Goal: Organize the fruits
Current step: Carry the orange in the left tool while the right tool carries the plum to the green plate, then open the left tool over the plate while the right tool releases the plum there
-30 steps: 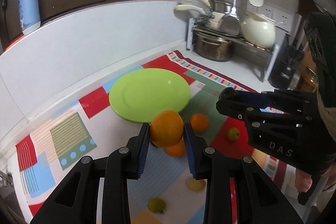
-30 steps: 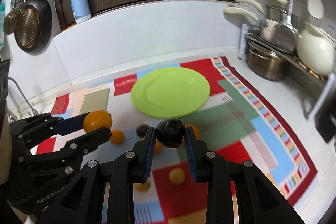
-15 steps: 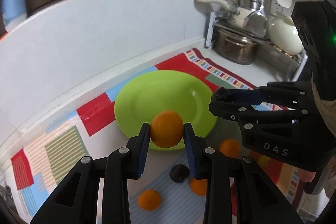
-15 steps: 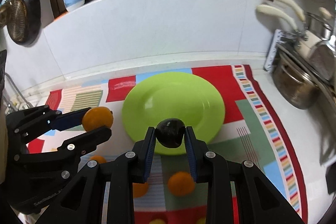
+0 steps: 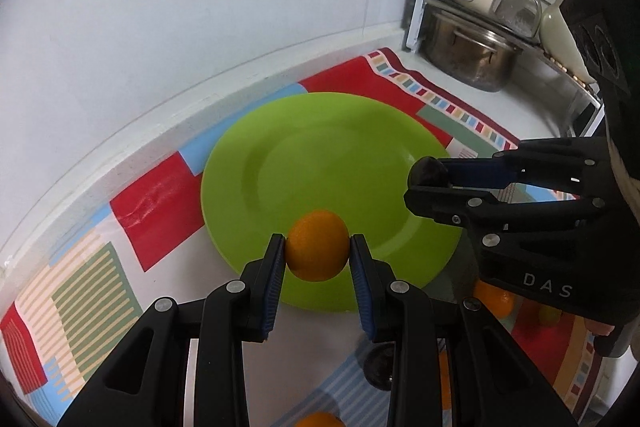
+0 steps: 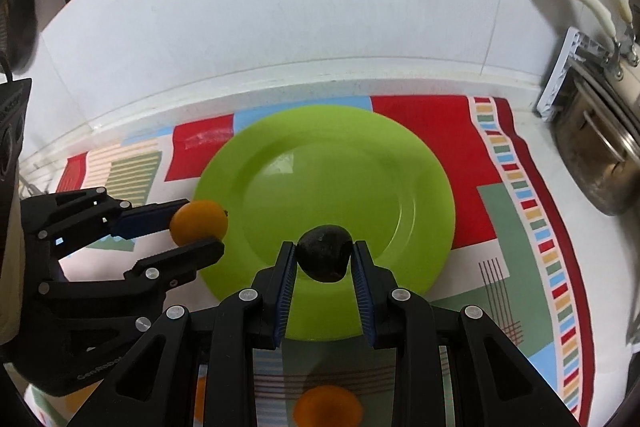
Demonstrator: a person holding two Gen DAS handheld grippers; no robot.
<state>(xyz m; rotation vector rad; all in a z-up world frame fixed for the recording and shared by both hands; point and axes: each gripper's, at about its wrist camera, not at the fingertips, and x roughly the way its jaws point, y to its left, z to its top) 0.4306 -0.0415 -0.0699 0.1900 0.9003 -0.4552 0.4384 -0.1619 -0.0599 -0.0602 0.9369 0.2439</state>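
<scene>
Even, soft indoor light, moderately bright. Small glare patch on the green plate [image 6: 288, 161]. Steel pot [image 5: 472, 53] shows dull reflections. Heavy fisheye bending, black vignette at corners. Right edge of right wrist view motion-blurred; foreground orange [image 6: 328, 407] out of focus.

Your left gripper [image 5: 318, 251], black with blue pads [image 5: 273, 283], clamps an orange [image 5: 317, 245]; your right gripper [image 6: 324, 259], coloured alike, clamps a near-black fruit [image 6: 326, 253]. The plate [image 5: 320, 147] is plain lime green, on a mat [image 5: 160, 211] patterned in red, blue, green and cream-striped blocks, its border [image 6: 532, 215] of multicoloured squares edged dark red.
</scene>
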